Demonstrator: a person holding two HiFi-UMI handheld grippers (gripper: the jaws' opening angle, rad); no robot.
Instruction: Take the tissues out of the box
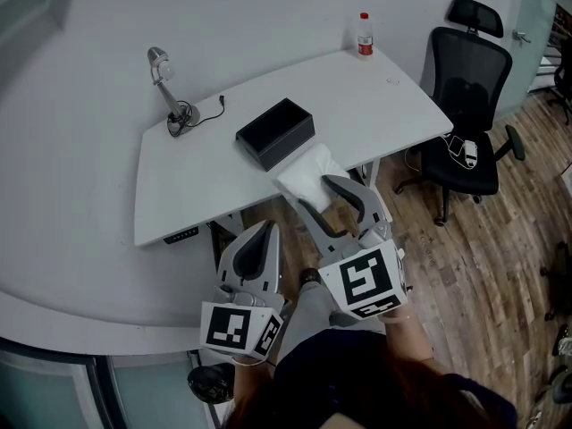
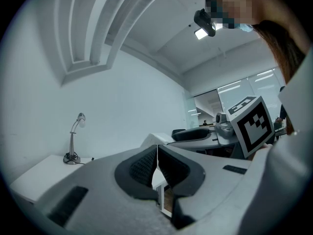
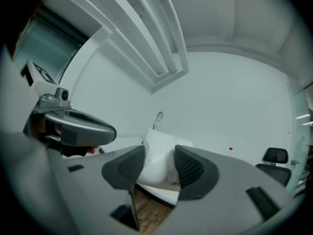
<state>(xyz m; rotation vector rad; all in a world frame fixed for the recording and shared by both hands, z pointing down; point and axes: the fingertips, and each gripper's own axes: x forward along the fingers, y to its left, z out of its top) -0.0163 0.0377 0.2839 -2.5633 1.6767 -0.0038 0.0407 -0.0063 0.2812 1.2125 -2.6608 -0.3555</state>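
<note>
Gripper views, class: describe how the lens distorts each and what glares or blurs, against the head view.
Left gripper view: black round vignette, bowed ceiling mouldings, glaring ceiling light, soft-focus left gripper. Right gripper view: same bowing, tissue pack bright in the right gripper. Head view: even light, desk edge curved.

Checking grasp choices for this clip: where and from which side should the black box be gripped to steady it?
Probably pinch the box by its near long wall, coming from above with one jaw inside. It lies flat on the desk, its top looks open, and the thin upright rim on that side faces the person.
</note>
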